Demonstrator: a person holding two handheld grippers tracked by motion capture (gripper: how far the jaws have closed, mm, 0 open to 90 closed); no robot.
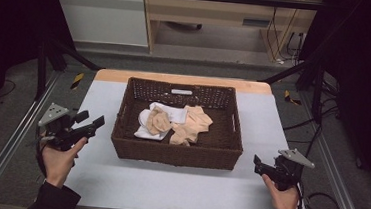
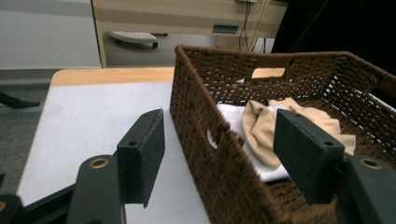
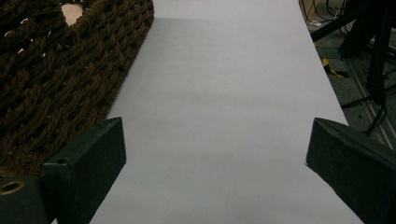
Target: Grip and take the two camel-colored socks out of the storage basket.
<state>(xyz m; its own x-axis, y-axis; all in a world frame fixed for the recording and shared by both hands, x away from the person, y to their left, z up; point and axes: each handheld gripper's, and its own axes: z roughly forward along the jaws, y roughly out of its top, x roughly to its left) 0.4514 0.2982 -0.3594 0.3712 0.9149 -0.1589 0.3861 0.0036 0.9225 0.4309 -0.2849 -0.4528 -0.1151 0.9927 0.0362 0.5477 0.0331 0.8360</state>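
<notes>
Left gripper (image 1: 90,119) held wide open and empty just off the left wall of the basket (image 1: 175,153), one jaw over the white table (image 1: 177,189), the other over the basket's inside. Right gripper (image 1: 257,163) likewise spread wide with nothing between its jaws, low by the basket's near right corner. Inside the basket lie white socks (image 1: 170,114) and beige ones (image 1: 192,125) heaped together, the count unclear.

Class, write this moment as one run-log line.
left gripper: open, left of basket | right gripper: open, right of basket | socks: piled in basket | contact: none
</notes>
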